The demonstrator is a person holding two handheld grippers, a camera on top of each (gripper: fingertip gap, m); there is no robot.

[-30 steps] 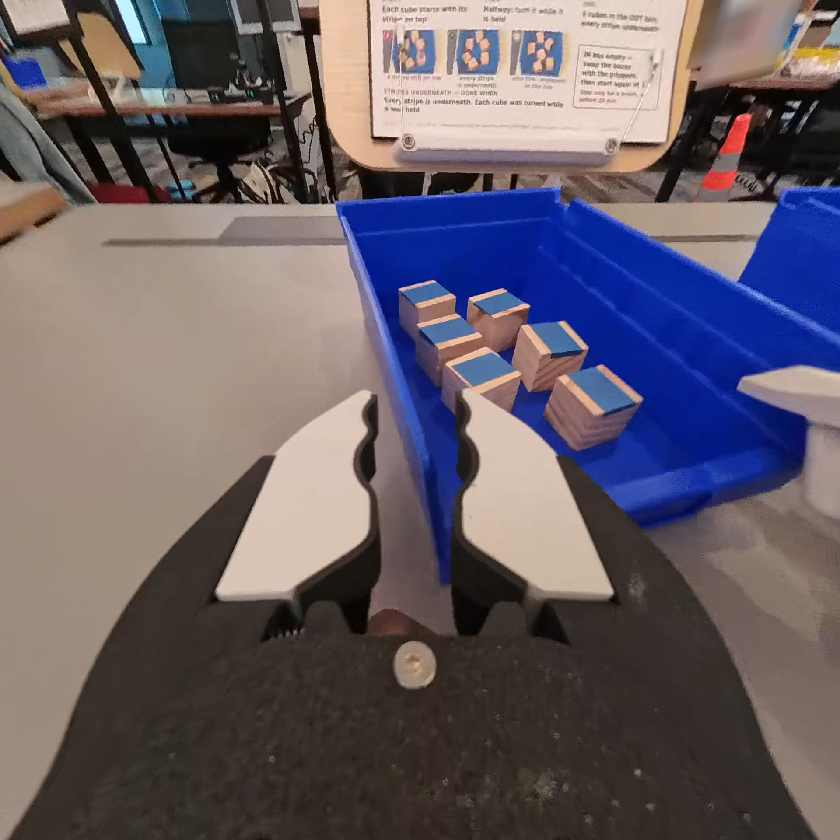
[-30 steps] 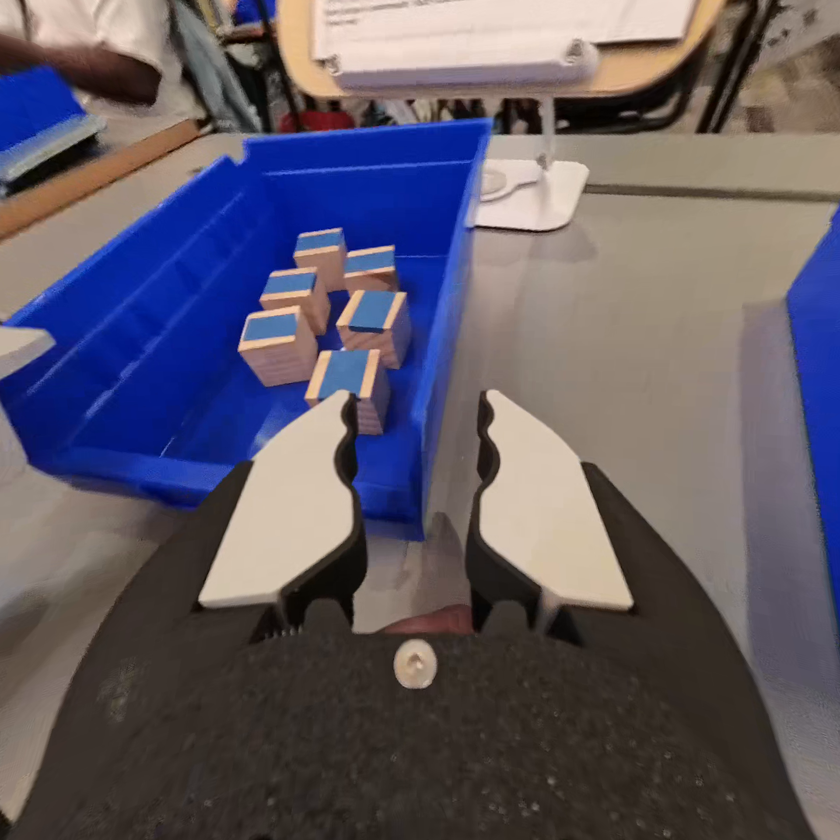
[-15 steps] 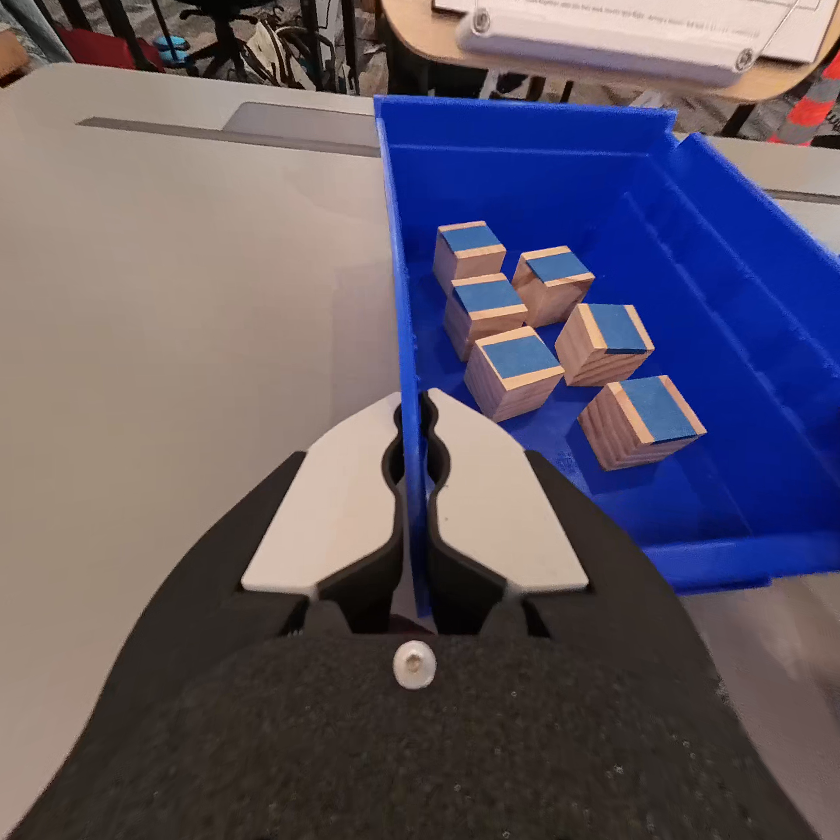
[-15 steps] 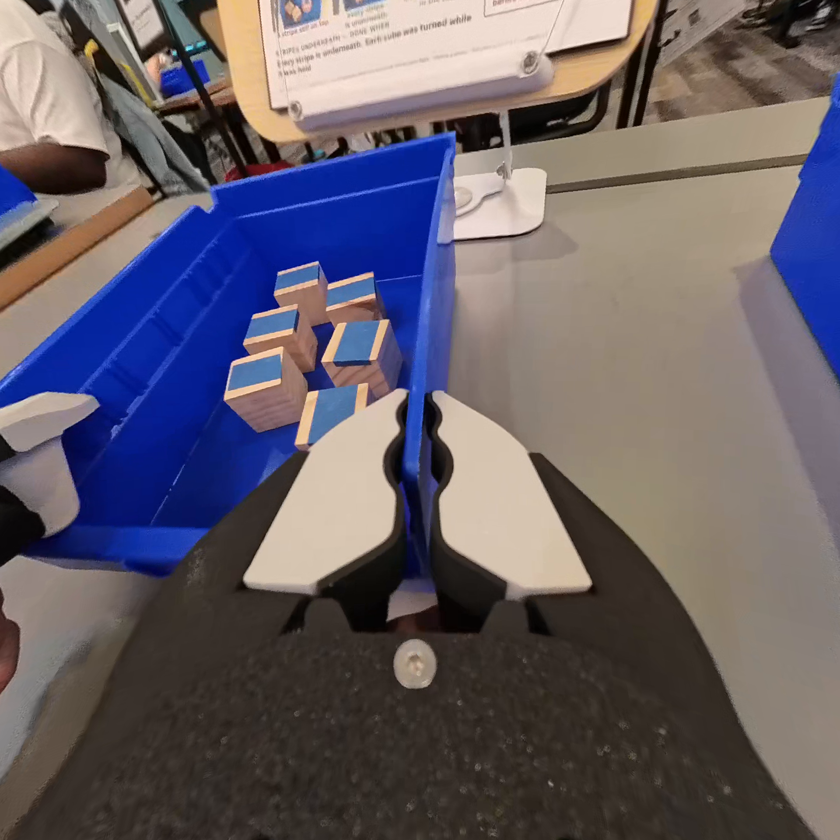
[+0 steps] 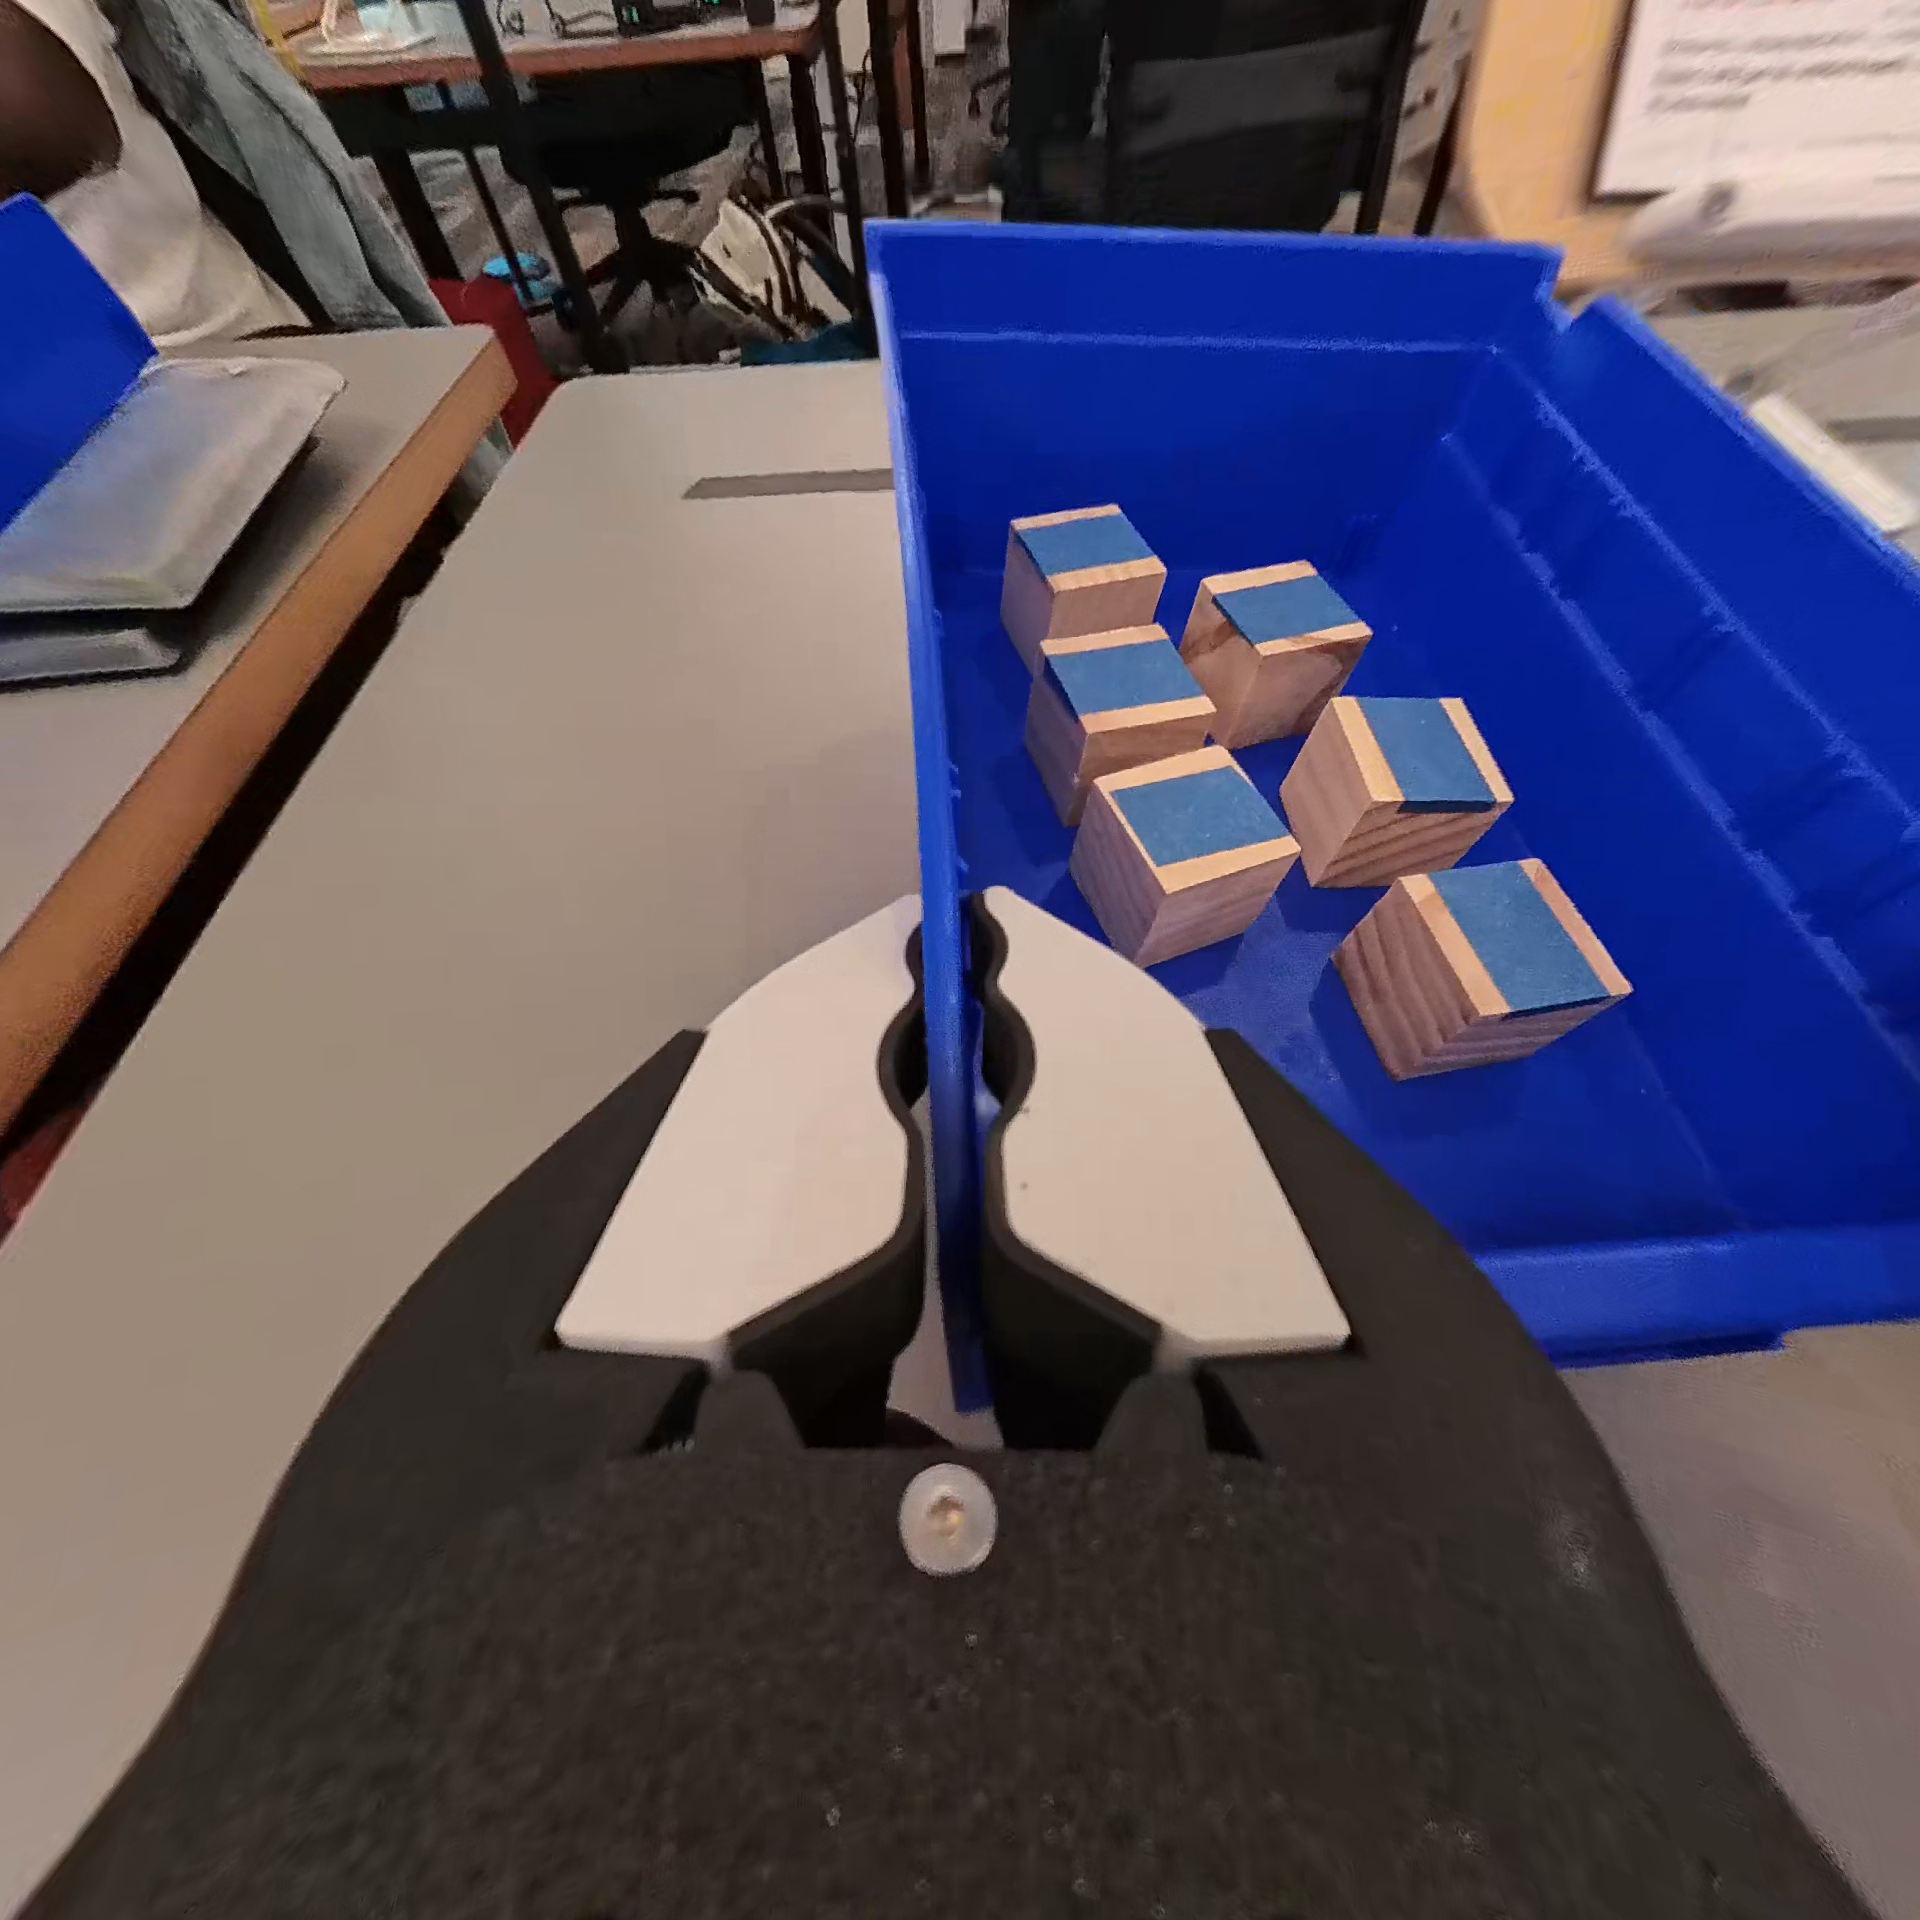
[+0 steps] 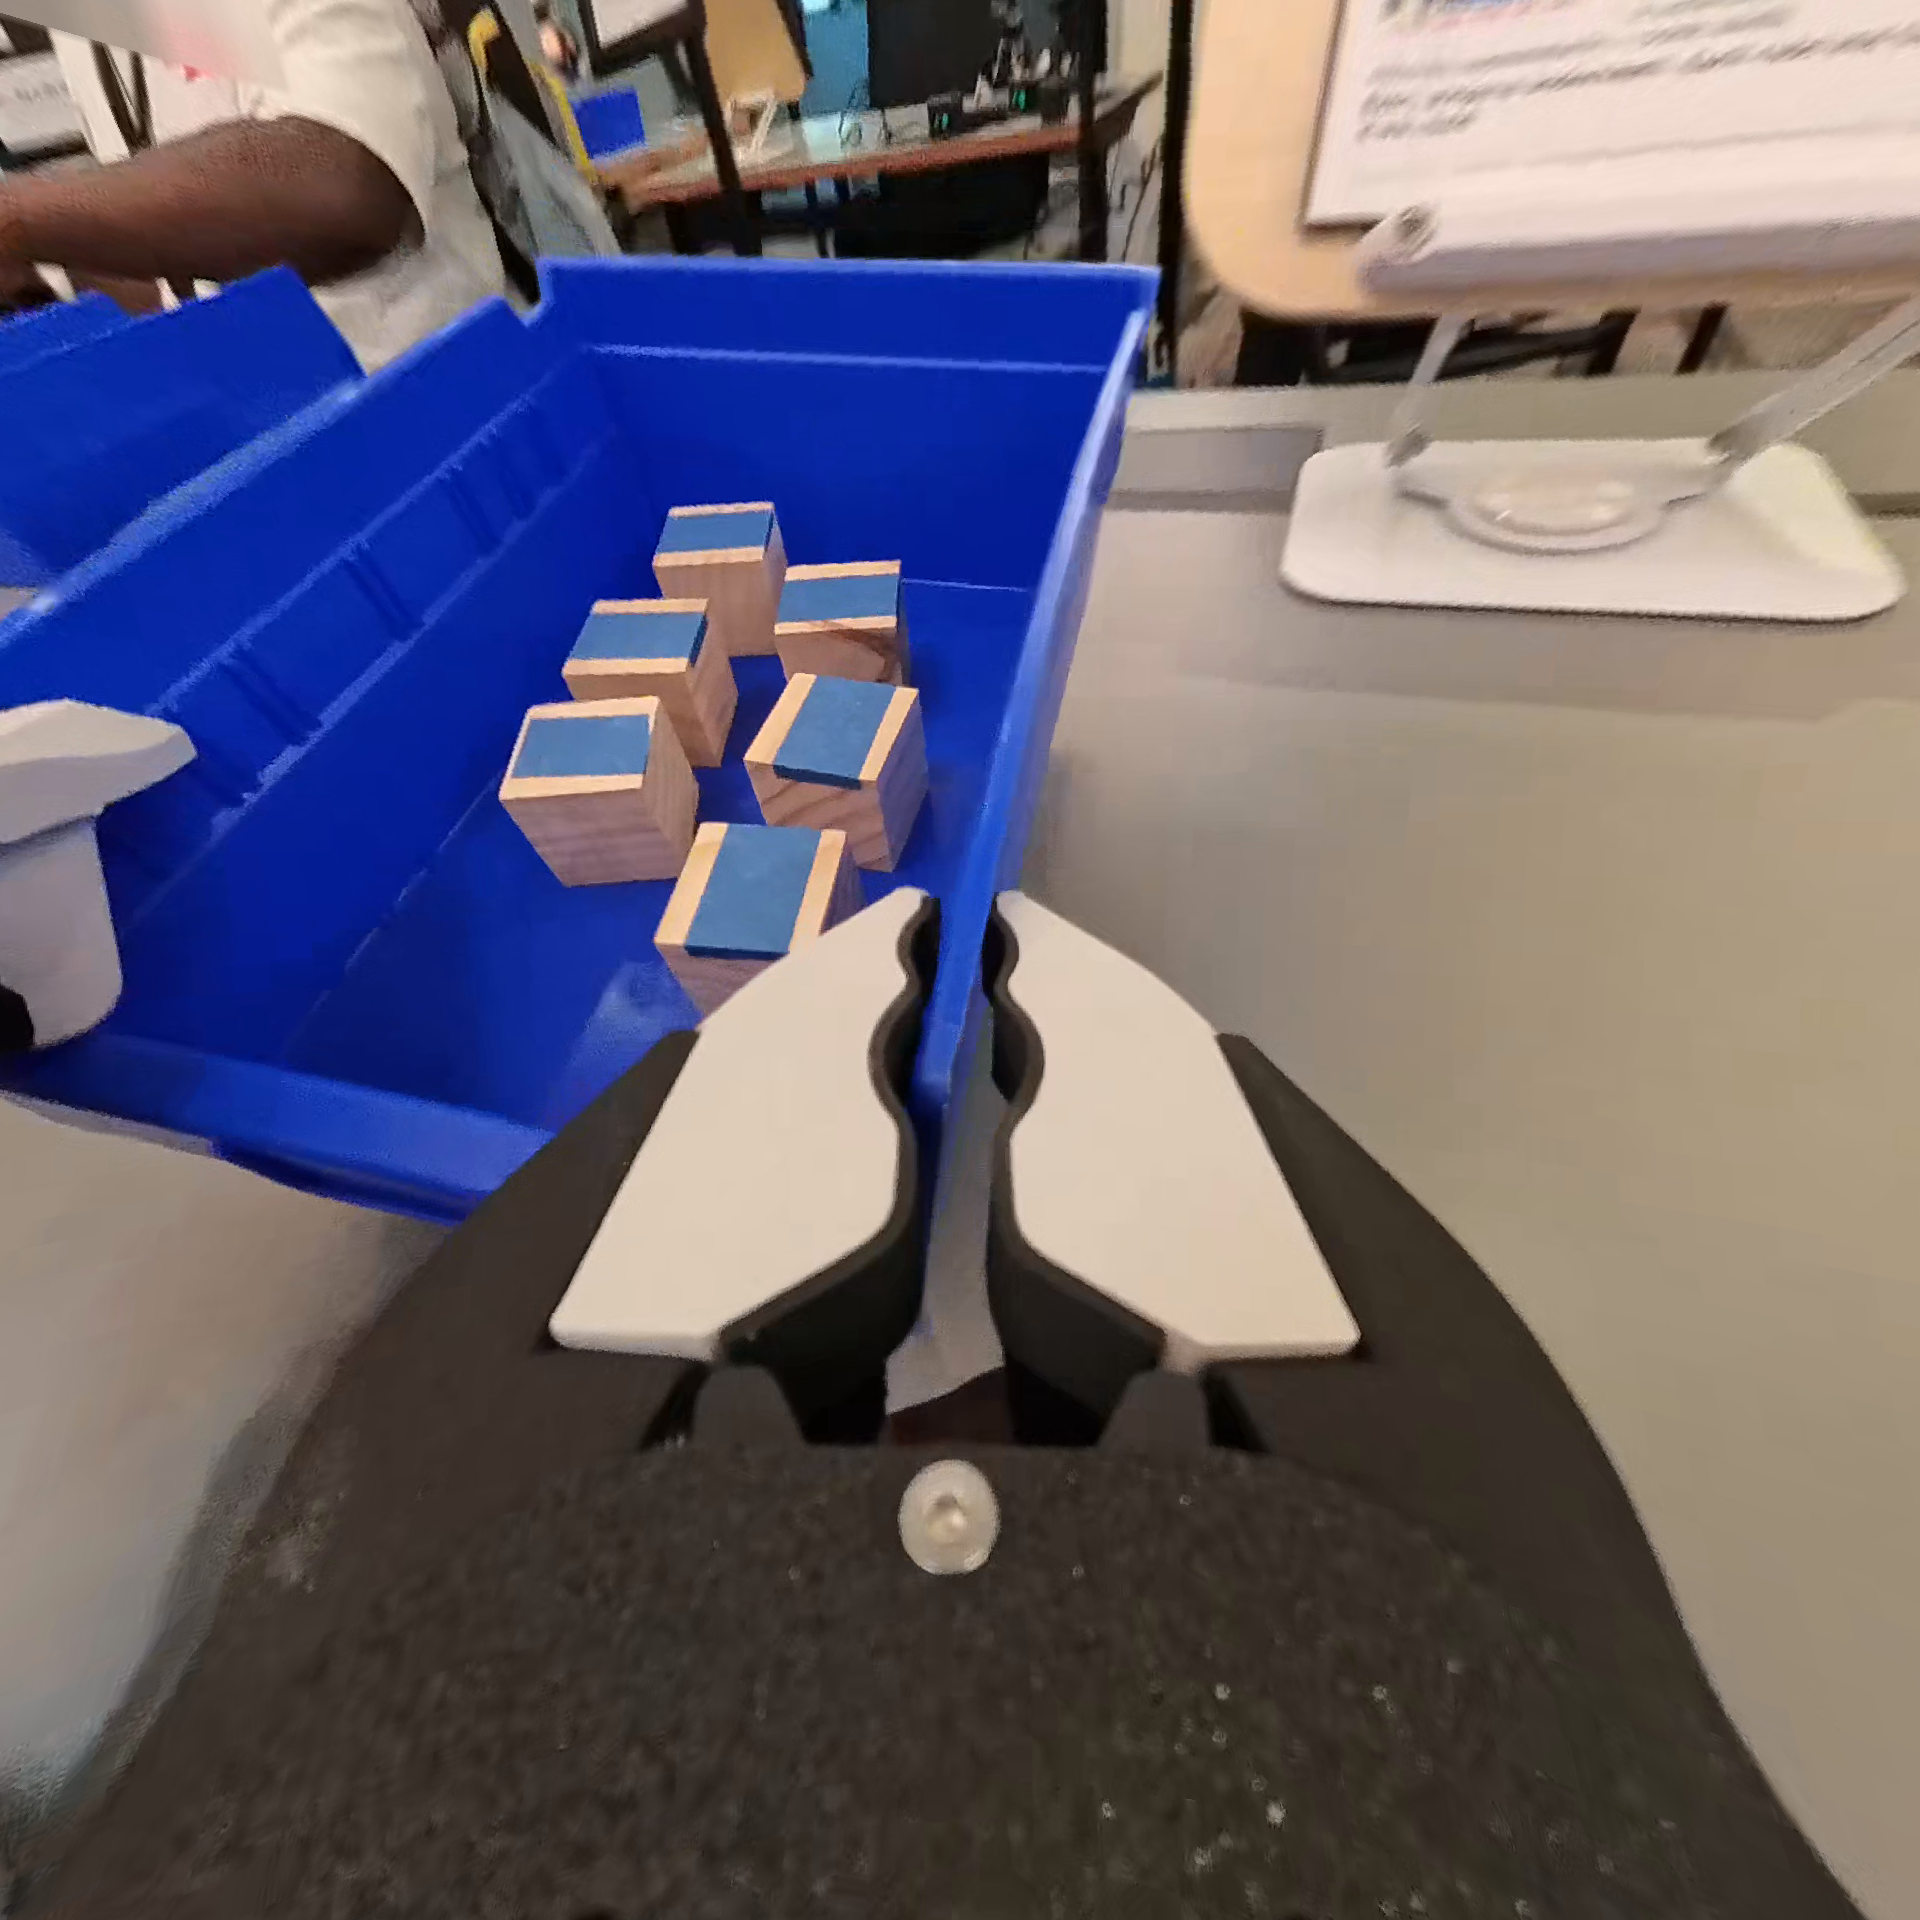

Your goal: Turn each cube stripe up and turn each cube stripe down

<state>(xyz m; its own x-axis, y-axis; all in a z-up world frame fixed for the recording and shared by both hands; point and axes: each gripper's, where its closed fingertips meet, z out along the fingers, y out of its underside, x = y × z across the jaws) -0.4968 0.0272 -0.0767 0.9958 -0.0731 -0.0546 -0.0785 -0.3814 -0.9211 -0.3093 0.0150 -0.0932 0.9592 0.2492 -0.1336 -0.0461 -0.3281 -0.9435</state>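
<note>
The left gripper (image 5: 948, 909) has its white, wavy-edged fingers clenched on the thin left wall of the blue plastic bin (image 5: 1195, 301). The right gripper (image 6: 961, 909) pinches the bin's right wall the same way. Six square-cornered wooden cubes (image 5: 1184, 852) with visible grain sit clustered on the bin's floor, every blue stripe facing up. The bin rests on a smooth grey table (image 5: 582, 790).

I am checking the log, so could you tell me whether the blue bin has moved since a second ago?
Yes. In the right wrist view the blue bin has shifted left, away from the white stand base.
</note>
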